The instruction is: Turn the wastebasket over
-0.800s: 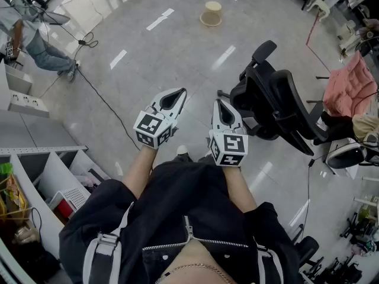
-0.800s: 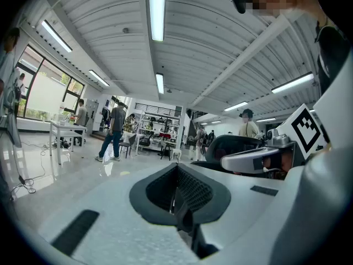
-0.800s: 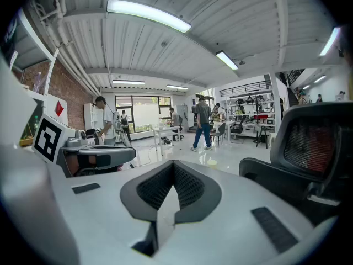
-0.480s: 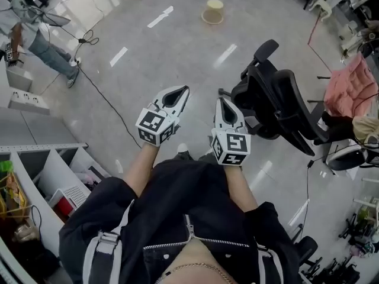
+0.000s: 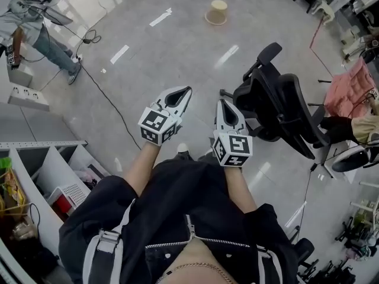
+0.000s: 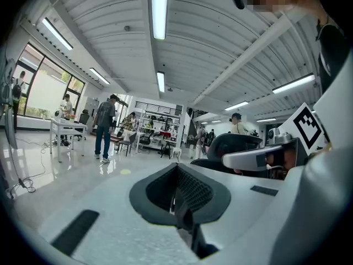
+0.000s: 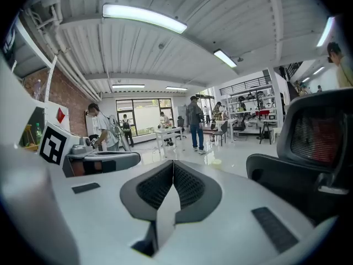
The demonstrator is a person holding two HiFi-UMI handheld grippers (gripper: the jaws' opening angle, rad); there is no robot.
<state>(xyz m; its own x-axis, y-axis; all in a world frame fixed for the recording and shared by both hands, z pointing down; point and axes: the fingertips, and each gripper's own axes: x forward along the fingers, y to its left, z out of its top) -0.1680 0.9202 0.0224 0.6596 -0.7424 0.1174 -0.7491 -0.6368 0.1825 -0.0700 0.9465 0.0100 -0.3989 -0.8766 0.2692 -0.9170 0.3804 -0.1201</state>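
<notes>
The left gripper (image 5: 185, 92) and right gripper (image 5: 221, 102) are hovering, fingers (image 7: 190, 185) closed together and gripping nothing. The wastebasket (image 5: 217, 12) is standing far off on the floor (image 5: 177, 46).

The head view looks steeply down from above the person's torso onto the floor, with the black office chair (image 5: 278, 108) just right of the left tool (image 5: 181, 93) and right tool (image 5: 221, 103). Each tool view sits low behind its own jaws, facing almost level across the room. The chair stands near in the right tool view and farther off in the left. All 3 views share it.
</notes>
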